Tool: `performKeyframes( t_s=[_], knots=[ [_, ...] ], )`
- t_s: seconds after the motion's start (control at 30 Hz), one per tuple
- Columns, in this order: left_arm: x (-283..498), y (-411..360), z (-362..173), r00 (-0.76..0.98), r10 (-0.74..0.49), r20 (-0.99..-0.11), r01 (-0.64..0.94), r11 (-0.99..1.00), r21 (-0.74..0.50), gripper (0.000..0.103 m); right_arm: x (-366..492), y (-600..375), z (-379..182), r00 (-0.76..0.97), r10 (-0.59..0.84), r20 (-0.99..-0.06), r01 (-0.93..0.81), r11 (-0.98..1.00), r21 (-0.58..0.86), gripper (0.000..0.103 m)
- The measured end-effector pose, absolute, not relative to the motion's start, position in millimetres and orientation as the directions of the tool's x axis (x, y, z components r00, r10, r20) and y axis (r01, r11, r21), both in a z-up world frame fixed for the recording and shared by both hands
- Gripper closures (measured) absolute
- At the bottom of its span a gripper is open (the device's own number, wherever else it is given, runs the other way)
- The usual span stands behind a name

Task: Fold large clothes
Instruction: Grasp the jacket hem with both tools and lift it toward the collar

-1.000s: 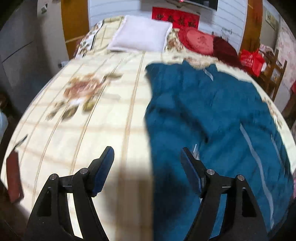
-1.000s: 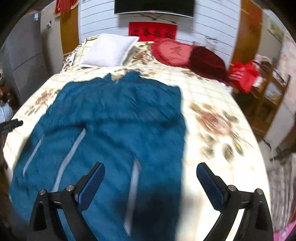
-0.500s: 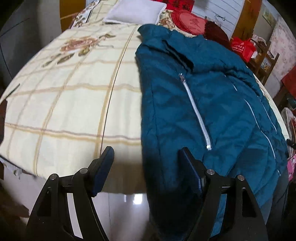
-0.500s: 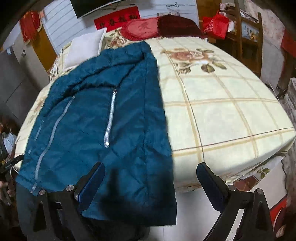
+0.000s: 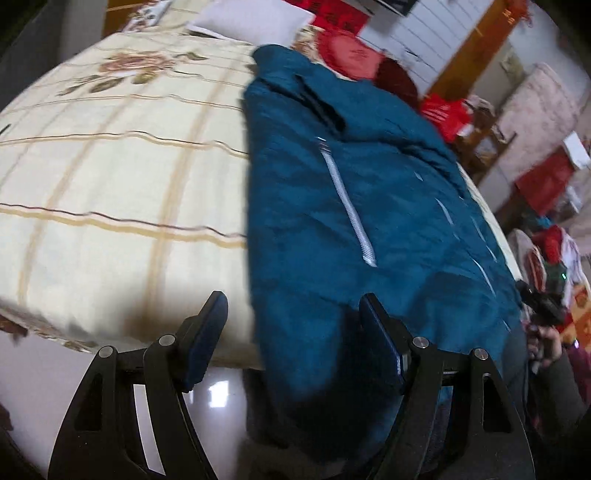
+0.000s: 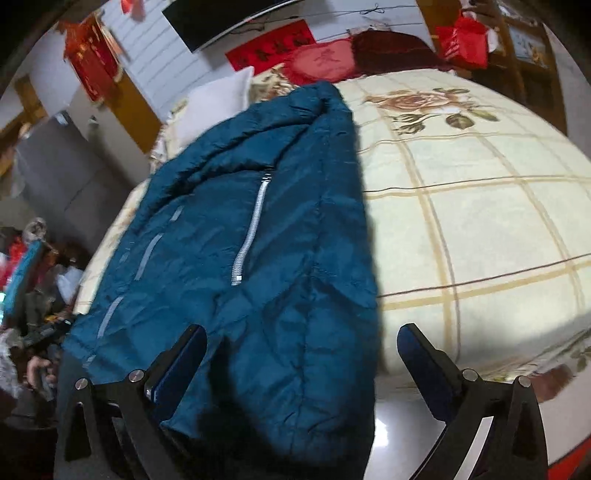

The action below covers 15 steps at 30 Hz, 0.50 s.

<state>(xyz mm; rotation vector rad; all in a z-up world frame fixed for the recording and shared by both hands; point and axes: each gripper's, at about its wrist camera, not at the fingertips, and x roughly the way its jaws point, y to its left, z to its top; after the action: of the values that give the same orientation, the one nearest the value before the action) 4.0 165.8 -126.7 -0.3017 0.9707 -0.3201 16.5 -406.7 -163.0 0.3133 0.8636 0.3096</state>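
A large teal padded jacket (image 5: 332, 206) with silver zips lies lengthwise on a bed, its hem hanging over the near edge. In the left wrist view my left gripper (image 5: 291, 332) is open, and the jacket's left hem corner hangs between its pads without touching them. In the right wrist view the same jacket (image 6: 258, 236) drapes down, its right hem corner between the wide-open pads of my right gripper (image 6: 301, 358). Neither gripper presses on the cloth. The lowest part of the hem is hidden behind the gripper frames.
The bed (image 5: 110, 177) has a cream checked cover with rose prints. A white pillow (image 5: 251, 18) and red cushions (image 6: 321, 61) lie at its head. Glossy floor (image 5: 221, 391) shows below the bed edge. A wooden chair (image 5: 480, 136) and red bags stand at the right.
Both grippers have dropped and drawn back from above the bed to its near edge, tilting down. The jacket's hem corners now hang between their pads. The jaws stayed open.
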Motion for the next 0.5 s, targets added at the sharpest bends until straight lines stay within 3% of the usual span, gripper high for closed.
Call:
performKeyframes(
  t_s=[0.17,0.3,0.5],
  knots=[
    [-13,148,-130,0.501,-0.412,-0.761,0.174,0.91,-0.377,0.029,6,-407,-166,0.586,0.414,-0.696,-0.152,0.901,0.407,0.0],
    [-16,155,-145,0.479,-0.453,-0.752,0.144,0.885,-0.442,0.029,-2,-415,-180,0.552,0.395,-0.734,-0.094,0.904,0.416,0.002],
    [-7,169,-164,0.452,-0.559,-0.695,0.088,0.803,-0.589,0.029,-1,-426,-190,0.57,0.492,-0.658,-0.069,0.827,0.558,0.009]
  ],
)
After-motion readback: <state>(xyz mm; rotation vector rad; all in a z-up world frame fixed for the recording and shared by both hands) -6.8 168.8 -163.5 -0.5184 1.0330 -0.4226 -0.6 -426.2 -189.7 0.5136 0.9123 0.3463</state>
